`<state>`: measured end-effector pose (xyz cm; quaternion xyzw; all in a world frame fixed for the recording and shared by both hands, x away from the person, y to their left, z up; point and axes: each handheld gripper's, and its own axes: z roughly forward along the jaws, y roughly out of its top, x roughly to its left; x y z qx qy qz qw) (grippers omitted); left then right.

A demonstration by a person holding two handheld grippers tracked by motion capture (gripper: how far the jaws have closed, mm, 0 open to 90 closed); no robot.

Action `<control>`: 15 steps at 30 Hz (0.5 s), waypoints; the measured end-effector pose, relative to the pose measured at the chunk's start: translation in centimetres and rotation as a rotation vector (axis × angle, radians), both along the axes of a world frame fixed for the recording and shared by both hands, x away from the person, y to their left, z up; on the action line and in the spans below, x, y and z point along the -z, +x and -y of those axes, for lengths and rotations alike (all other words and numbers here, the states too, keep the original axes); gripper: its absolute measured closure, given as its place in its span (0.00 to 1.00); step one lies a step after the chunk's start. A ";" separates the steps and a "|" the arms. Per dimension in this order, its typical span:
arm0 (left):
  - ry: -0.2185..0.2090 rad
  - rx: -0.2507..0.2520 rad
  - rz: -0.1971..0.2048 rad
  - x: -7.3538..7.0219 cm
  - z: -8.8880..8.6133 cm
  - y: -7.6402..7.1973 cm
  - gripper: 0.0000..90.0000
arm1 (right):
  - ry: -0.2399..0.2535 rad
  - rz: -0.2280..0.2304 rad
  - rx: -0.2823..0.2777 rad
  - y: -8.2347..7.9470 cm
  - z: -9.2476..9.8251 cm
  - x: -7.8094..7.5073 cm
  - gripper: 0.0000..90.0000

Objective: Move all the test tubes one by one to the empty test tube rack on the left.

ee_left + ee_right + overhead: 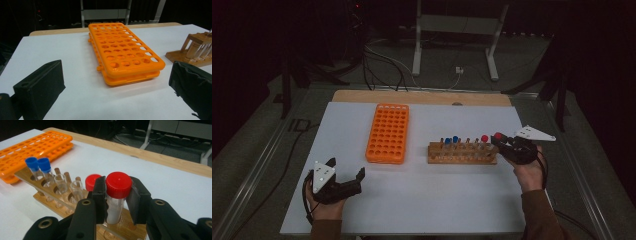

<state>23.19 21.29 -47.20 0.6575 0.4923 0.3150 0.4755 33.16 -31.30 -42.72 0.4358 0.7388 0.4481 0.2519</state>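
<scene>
My right gripper (499, 141) is shut on a red-capped tube (118, 185) with white contents, which stands at the right end of the wooden rack (462, 155). In the right gripper view both pads press the tube just below its cap. A second red-capped tube (90, 181) stands right behind it, then some uncapped clear tubes and two blue-capped tubes (38, 165). My left gripper (346, 169) rests open at the table's front left, nothing between its fingers (40, 87). It faces the empty orange rack (122, 50).
The orange rack (388, 132) lies left of the wooden rack on the white table sheet (422, 200). A wooden board edge (422, 96) runs along the back. Beyond the table are metal frame legs (417, 45) and cables on the floor.
</scene>
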 end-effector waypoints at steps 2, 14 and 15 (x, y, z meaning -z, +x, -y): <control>0.000 0.003 0.001 0.0 0.0 0.0 0.01 | -0.009 0.013 0.000 -0.2 -0.1 -0.5 0.78; -0.002 0.038 -0.015 0.1 0.3 0.1 0.01 | 0.037 0.102 -0.017 -2.1 0.0 -3.9 0.78; -0.021 0.065 -0.022 0.1 0.5 0.2 0.01 | 0.048 0.106 -0.020 -2.4 0.0 -4.1 0.78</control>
